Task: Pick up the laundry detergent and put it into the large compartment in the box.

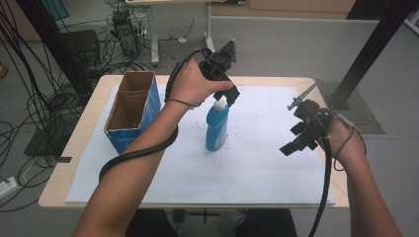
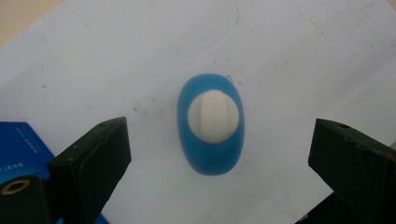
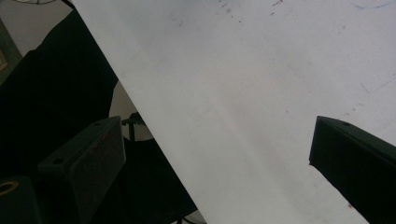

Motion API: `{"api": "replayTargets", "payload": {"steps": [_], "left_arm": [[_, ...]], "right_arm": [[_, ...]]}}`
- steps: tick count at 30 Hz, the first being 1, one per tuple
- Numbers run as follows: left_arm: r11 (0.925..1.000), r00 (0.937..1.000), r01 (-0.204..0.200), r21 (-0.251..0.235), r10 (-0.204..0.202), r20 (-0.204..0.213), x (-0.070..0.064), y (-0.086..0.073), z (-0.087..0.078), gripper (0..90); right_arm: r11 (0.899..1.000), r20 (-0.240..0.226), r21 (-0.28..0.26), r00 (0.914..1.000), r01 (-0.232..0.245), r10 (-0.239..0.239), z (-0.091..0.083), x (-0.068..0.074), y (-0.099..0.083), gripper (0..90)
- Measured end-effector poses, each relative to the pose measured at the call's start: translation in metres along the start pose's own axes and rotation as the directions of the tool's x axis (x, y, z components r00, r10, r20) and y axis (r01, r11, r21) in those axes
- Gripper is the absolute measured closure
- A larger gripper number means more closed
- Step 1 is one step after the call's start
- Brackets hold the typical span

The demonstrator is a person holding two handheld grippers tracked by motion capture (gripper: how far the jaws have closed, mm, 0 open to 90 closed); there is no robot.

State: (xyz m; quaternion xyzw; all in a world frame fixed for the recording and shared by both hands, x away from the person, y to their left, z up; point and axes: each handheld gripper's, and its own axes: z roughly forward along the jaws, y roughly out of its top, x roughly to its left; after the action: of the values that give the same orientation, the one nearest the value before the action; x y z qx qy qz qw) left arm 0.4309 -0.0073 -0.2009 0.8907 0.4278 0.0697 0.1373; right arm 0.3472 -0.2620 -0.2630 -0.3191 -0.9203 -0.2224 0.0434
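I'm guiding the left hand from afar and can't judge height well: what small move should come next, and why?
Probably lower the left claw straight down. In its own view its jaws stand wide open on either side of the blue bottle, whose white cap sits centred between them, and the bottle stands upright on the white sheet. Then close on the neck.

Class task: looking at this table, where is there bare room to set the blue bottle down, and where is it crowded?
Free: the white sheet between the blue bottle and the right gripper, and the strip along the near edge. Crowded: the left side, where the blue box stands, and around the bottle, with the open left gripper just above it.
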Motion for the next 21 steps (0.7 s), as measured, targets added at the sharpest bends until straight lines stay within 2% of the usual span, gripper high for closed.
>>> {"api": "replayTargets", "payload": {"steps": [14, 21], "left_arm": [[0.9999, 0.9998, 0.015, 0.001, -0.015, 0.010, 0.001, -0.003, 0.016, 6.0], [0.9998, 0.9999, 0.011, 0.017, -0.011, 0.012, -0.004, -0.003, 0.028, 6.0]], "right_arm": [[1.000, 0.001, 0.004, 1.0000, 0.002, -0.002, 0.002, -0.001, -0.002, 3.3], [1.000, -0.002, 0.008, 1.0000, 0.002, -0.002, 0.004, -0.001, -0.002, 3.3]]}}
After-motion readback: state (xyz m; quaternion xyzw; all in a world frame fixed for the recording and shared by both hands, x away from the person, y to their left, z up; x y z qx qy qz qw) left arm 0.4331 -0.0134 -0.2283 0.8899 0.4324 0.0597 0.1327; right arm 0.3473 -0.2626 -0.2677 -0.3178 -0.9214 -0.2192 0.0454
